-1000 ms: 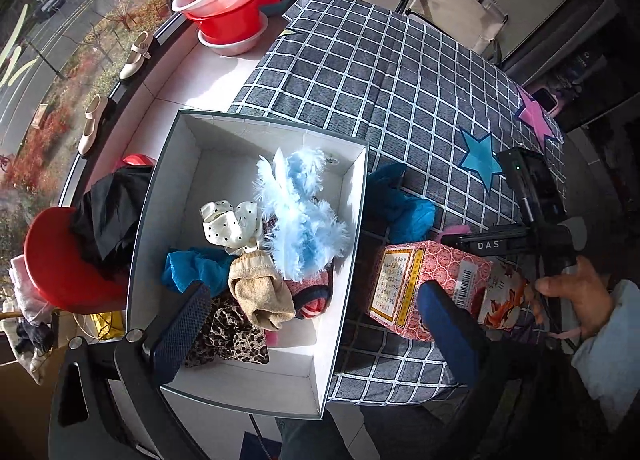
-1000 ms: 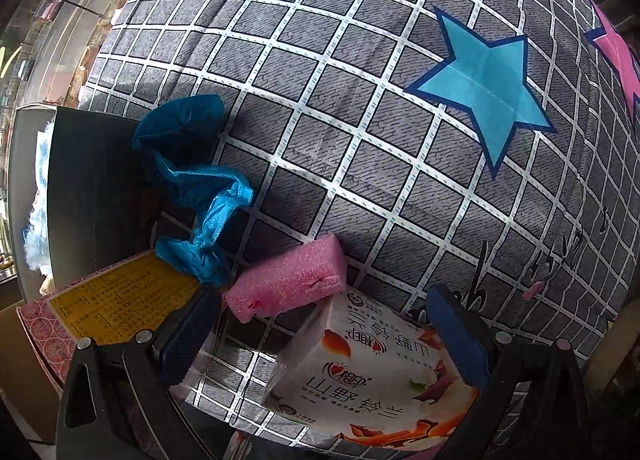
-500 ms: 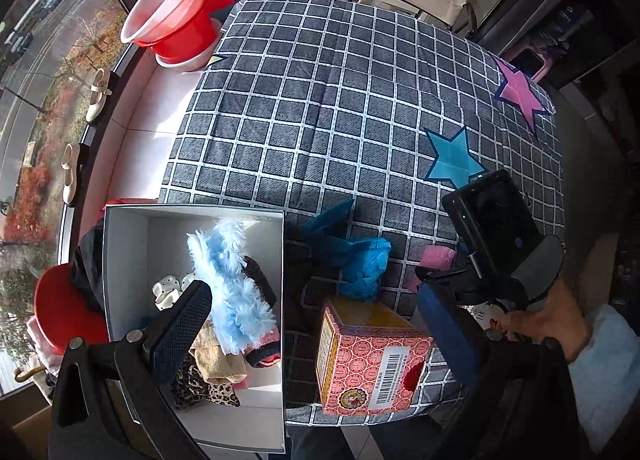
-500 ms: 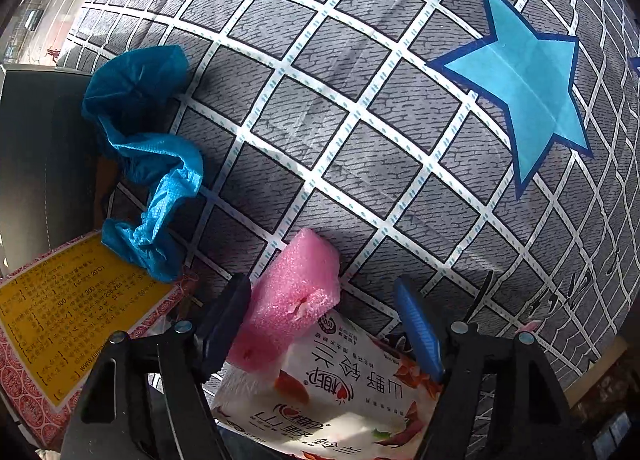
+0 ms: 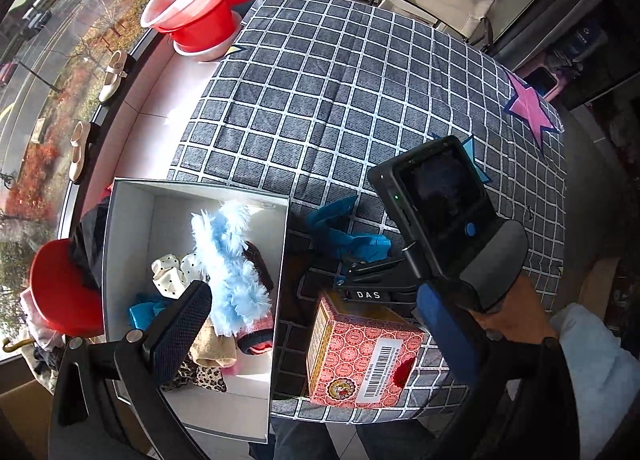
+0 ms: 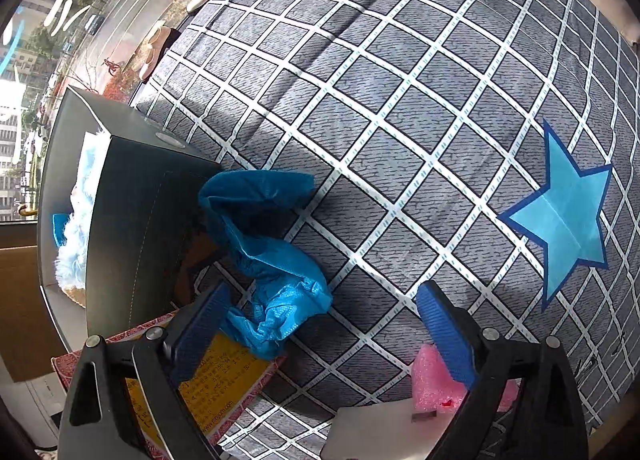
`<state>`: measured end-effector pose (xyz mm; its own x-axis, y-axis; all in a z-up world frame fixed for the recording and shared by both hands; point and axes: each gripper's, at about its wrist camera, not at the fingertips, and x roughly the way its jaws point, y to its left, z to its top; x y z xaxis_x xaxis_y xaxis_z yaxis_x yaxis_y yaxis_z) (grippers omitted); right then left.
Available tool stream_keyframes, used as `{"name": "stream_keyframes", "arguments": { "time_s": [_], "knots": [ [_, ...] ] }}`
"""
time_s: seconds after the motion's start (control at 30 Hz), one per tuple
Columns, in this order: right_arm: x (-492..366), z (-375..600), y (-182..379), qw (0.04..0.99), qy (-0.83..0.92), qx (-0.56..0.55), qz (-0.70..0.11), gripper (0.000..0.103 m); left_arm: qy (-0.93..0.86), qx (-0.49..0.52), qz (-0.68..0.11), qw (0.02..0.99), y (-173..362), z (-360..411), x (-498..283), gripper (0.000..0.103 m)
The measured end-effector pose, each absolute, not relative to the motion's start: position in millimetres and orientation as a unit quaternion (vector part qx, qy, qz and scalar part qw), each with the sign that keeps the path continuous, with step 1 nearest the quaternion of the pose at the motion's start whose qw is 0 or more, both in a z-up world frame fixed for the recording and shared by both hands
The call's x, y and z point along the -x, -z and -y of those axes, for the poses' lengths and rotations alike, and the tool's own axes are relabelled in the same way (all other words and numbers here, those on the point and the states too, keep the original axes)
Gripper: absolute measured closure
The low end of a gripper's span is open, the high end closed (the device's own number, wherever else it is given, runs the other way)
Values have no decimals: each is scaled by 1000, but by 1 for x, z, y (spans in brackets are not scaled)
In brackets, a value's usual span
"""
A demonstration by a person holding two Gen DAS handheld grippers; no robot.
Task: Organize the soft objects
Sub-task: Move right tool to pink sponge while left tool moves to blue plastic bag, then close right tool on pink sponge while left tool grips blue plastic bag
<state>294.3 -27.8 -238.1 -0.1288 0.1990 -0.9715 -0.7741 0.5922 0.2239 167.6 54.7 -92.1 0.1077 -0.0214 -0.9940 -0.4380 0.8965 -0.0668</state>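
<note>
Right hand-held gripper (image 6: 320,324) hangs released over the blue cloth (image 6: 272,260); left hand-held gripper (image 5: 316,324) released, empty. Risk judged: closing could also snag the red carton (image 6: 192,392) touching the cloth, or miss the pink sponge (image 6: 436,384)

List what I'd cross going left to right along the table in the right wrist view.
Dark storage box → crumpled blue cloth → pink foam sponge → blue star patch on the checked tablecloth.

blue cloth (image 6: 276,260) | pink foam (image 6: 434,384) | grey checked tablecloth (image 6: 400,99)
</note>
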Motion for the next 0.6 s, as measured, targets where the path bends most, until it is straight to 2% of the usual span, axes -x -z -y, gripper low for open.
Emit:
{"name": "stream_keyframes", "arguments": {
  "time_s": [0.07,0.13,0.23,0.3,0.37,0.43,0.47,0.6],
  "knots": [
    [-281,9,252,616,-385,281,-627,15,-146,178,-655,720,94,-54,-164,0],
    [-276,6,261,622,-366,322,-612,74,-144,182,-656,718,97,-52,-163,0],
    [-305,20,252,669,-327,333,-578,77,-135,183,-660,716,102,-45,-167,0],
    [-356,45,244,700,-273,291,-593,77,-126,188,-660,716,105,-40,-173,0],
    [-402,83,239,699,-246,206,-639,69,-116,195,-661,716,109,-34,-182,0],
    [-422,118,237,680,-242,136,-679,4,-111,201,-664,711,115,-28,-193,0],
    [-420,130,236,673,-242,123,-688,0,-111,206,-667,707,119,-25,-200,0],
    [-378,143,238,639,-273,127,-708,0,-108,235,-678,688,135,-20,-225,0]
  ]
}}
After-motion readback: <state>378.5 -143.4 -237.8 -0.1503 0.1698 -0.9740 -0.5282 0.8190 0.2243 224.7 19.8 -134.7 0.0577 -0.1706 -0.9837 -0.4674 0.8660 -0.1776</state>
